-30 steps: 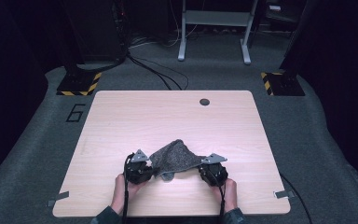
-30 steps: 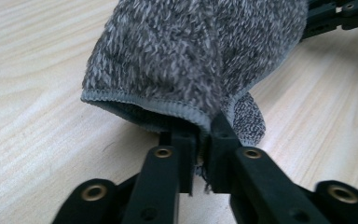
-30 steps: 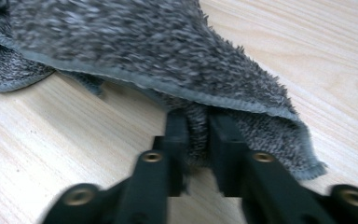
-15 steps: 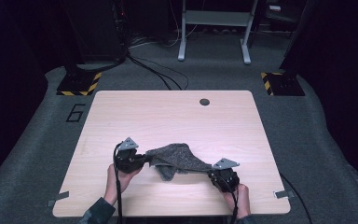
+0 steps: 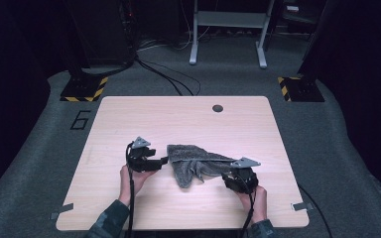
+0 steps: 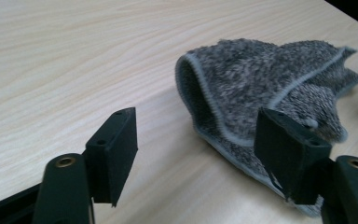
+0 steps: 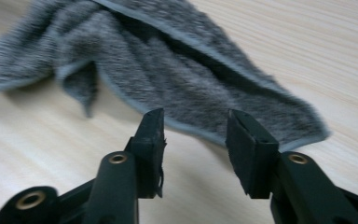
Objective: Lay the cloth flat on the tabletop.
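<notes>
Both your grippers are off the grey towel (image 5: 198, 162) now, which lies rumpled and half-folded on the wooden table (image 5: 178, 119), near its front and about midway between your hands. Your left gripper (image 6: 196, 140) has just been opening: jaws spread wide, nothing between them, the towel's looped hem just ahead. Your right gripper (image 7: 195, 135) has just been opening too, jaws parted and empty, just short of the long hemmed edge. I'd judge you've let go to pick better corners, since the cloth sits bunched, not flat.

High view looks down; gripper views closely share the towel (image 5: 198, 163).
</notes>
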Demonstrator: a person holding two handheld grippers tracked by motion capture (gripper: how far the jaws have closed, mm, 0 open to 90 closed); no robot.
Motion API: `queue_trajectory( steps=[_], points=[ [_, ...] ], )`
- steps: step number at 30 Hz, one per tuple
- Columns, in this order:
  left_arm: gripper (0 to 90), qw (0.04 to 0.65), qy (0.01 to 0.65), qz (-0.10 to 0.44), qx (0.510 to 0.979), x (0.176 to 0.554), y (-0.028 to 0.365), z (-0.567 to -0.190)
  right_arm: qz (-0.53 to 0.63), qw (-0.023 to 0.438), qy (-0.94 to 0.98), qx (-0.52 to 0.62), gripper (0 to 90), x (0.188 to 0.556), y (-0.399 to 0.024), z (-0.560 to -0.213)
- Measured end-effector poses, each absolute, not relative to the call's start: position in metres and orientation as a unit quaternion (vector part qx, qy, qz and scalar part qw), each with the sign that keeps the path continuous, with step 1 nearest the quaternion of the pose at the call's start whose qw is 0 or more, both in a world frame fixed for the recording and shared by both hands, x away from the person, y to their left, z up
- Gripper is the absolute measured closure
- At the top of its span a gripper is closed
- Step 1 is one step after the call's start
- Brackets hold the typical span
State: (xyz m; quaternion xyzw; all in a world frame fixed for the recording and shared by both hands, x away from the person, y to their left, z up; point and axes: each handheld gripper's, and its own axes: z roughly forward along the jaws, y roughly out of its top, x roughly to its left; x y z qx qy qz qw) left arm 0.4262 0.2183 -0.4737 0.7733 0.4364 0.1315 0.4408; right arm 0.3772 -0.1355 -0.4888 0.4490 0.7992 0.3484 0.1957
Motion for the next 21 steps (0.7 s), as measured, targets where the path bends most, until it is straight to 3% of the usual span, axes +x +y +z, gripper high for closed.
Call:
queue_trajectory(
  steps=[5,11,13,16,21],
  points=[
    [27.7,0.440,0.397,0.128,0.795,0.406,0.196,-0.469,0.371,0.165,0.805,0.433,47.7,0.377,-0.118,-0.489],
    [27.9,0.406,0.359,0.129,0.831,0.389,0.154,-0.485,0.375,0.167,0.816,0.408,33.0,0.384,-0.081,-0.492],
    [28.0,0.395,0.356,0.132,0.836,0.391,0.147,-0.491,0.366,0.166,0.821,0.406,32.9,0.389,-0.072,-0.495],
    [31.6,0.379,0.361,0.134,0.842,0.396,0.139,-0.502,0.349,0.166,0.826,0.411,41.5,0.397,-0.063,-0.502],
    [58.8,0.363,0.351,0.127,0.854,0.403,0.137,-0.515,0.333,0.161,0.833,0.411,64.7,0.404,-0.057,-0.512]
  ],
)
